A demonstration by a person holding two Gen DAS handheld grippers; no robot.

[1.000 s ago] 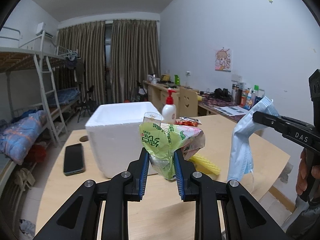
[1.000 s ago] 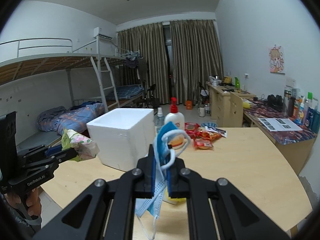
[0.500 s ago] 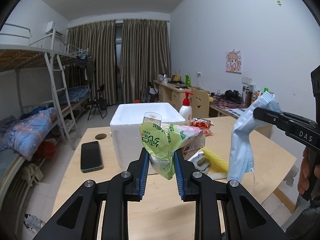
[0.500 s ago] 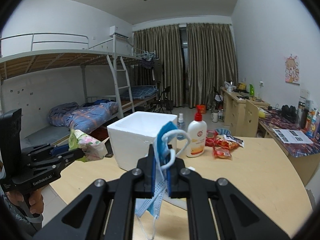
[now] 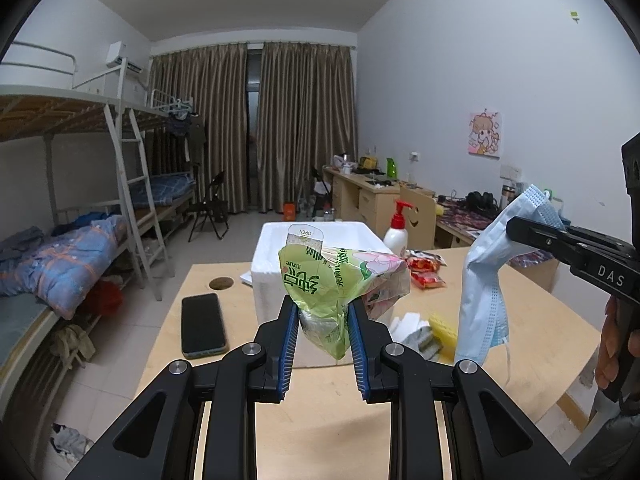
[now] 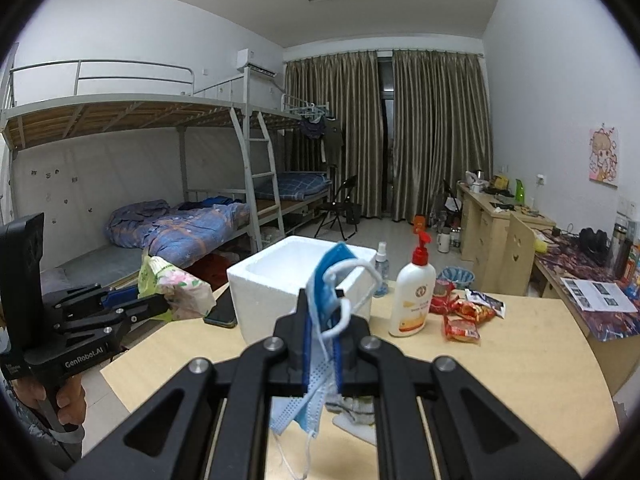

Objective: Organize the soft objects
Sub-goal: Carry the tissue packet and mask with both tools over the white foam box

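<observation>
My left gripper (image 5: 322, 316) is shut on a crumpled green tissue pack (image 5: 332, 284) with a pink flower print, held in the air above the near side of the wooden table (image 5: 320, 420). My right gripper (image 6: 322, 328) is shut on a blue face mask (image 6: 320, 344) that hangs down with its white ear loops loose. In the left wrist view the mask (image 5: 486, 288) dangles at the right from the right gripper (image 5: 516, 226). In the right wrist view the tissue pack (image 6: 176, 284) shows at the left in the left gripper (image 6: 160, 302). An open white foam box (image 6: 296, 280) stands on the table behind both.
A black phone (image 5: 202, 324) lies left of the foam box (image 5: 316, 256). A white pump bottle (image 6: 412, 296), a small spray bottle (image 6: 381, 270) and red snack packets (image 6: 460, 312) sit right of the box. A yellow sponge and white cloth (image 5: 424, 330) lie near the front. Bunk beds stand to the left, desks to the right.
Both grippers have pulled back and risen a little with their loads, so the box and table look farther away and more of the room shows. Neither grip has changed.
</observation>
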